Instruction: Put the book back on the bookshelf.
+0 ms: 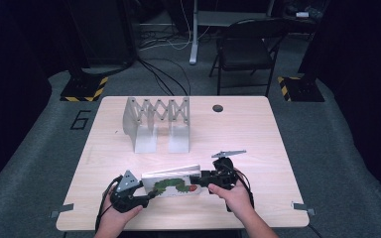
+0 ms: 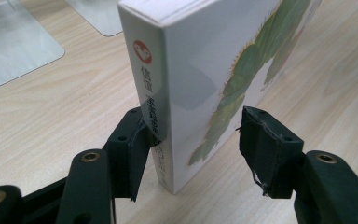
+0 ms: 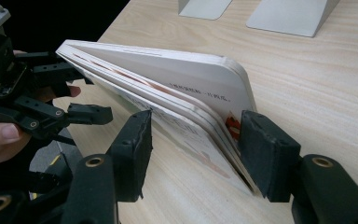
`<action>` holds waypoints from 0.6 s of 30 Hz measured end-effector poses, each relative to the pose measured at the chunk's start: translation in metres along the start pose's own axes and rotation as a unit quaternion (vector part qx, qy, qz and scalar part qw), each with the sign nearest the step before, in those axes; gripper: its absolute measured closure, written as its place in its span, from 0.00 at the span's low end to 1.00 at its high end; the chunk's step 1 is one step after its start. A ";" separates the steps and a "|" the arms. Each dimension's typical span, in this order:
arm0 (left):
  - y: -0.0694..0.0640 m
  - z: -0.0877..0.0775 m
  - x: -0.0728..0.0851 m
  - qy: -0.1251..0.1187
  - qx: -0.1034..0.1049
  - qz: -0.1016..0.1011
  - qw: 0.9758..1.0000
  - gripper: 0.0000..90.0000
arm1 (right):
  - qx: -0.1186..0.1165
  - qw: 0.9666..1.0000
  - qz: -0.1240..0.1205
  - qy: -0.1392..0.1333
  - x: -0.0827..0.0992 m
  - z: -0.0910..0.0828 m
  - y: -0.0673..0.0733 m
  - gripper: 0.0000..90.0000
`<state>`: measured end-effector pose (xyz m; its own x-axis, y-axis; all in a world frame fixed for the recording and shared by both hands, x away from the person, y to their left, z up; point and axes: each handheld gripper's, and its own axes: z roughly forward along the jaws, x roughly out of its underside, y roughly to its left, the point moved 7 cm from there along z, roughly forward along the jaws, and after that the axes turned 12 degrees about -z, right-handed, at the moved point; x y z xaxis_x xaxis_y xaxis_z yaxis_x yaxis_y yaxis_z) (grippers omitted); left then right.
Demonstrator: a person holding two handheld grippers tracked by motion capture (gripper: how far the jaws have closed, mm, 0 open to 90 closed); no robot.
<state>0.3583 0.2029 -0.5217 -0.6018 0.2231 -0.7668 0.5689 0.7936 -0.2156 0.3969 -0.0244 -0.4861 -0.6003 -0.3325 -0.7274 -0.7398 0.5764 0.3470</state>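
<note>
- High view: the board book [image 1: 171,184] with the caterpillar cover sits near the front edge of the tabletop [image 1: 258,139], between the left claw [image 1: 146,198] and right claw [image 1: 204,181]. The metal rack [image 1: 158,121] farther back looks empty, so my guess is the book is headed there and nothing is shelved yet.
- Left gripper view: book standing on edge, spine toward the camera. Jaws straddle the spine corner, one touching, the other apart, so open.
- Right gripper view: the thick white pages fan slightly; jaws spread either side, not clamped.
</note>
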 end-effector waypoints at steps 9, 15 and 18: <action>-0.002 -0.009 -0.001 -0.009 0.009 0.001 1.000 0.50 | 0.001 1.000 0.000 0.004 0.009 0.001 -0.002 0.48; -0.003 -0.010 -0.004 -0.008 0.010 0.006 1.000 0.50 | 0.005 1.000 0.003 0.004 0.010 0.000 -0.005 0.48; -0.003 -0.008 -0.008 -0.011 0.011 0.003 1.000 0.50 | 0.007 1.000 0.000 0.002 0.010 0.001 -0.006 0.48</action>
<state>0.3573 0.2035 -0.5104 -0.5864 0.2153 -0.7809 0.5843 0.7802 -0.2236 0.3960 -0.0306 -0.4956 -0.6013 -0.3347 -0.7255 -0.7355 0.5866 0.3390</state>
